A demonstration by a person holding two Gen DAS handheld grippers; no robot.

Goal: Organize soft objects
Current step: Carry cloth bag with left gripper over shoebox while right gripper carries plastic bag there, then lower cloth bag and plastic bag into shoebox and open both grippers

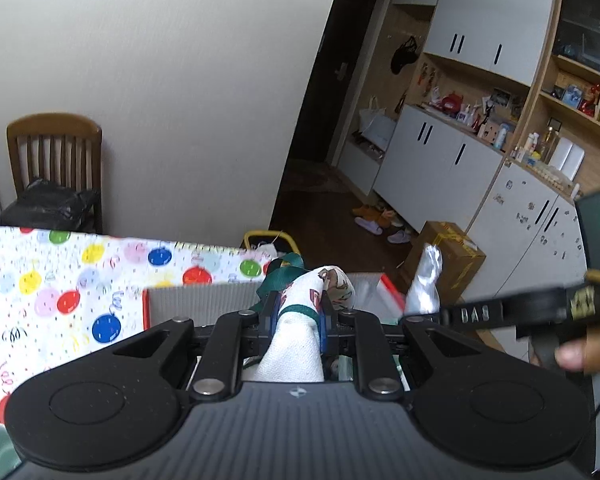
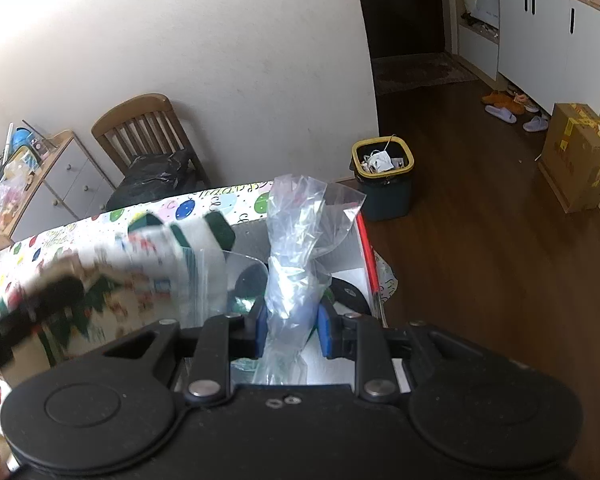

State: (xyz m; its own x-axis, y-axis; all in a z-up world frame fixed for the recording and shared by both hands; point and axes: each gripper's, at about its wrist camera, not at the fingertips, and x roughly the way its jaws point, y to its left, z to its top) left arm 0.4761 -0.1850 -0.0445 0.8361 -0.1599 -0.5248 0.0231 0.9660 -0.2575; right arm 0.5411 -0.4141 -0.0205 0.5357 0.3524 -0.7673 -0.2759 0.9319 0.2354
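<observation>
Two tongs in play, one per hand. Left tongs (image 1: 298, 316), centre of the left wrist view, narrow and clamped on one white printed cloth (image 1: 300, 344) with green trim; a green ribbon loop (image 1: 286, 276) sticks up at its top. Right tongs (image 2: 292, 328), centre of the right wrist view, narrow and clamped on one crumpled clear plastic bag (image 2: 296, 248), which stands upright above the pads.

One open box (image 1: 204, 300) with grey inner walls and a red edge sits just beyond both tongs, on the tabletop (image 1: 40, 280) under a balloon-print cover. The cloth hangs over the box's near side; the bag stands over the box in the right wrist view. In that same view the cloth and left tongs appear once more at mid-left, heavily blurred, so the print may be festive figures but I cannot tell.

Lower right of the left wrist view: part of the right tongs' body, one green light, and one fingertip (image 1: 572, 354).

Room count: one wooden chair (image 2: 144, 128) upper left with one black bag (image 2: 152, 176) on its seat; one bin (image 2: 384, 176) with yellow rim, right of centre; one cardboard carton (image 2: 580, 156) at right edge; several slippers (image 2: 512, 110) on the floor, upper right.
</observation>
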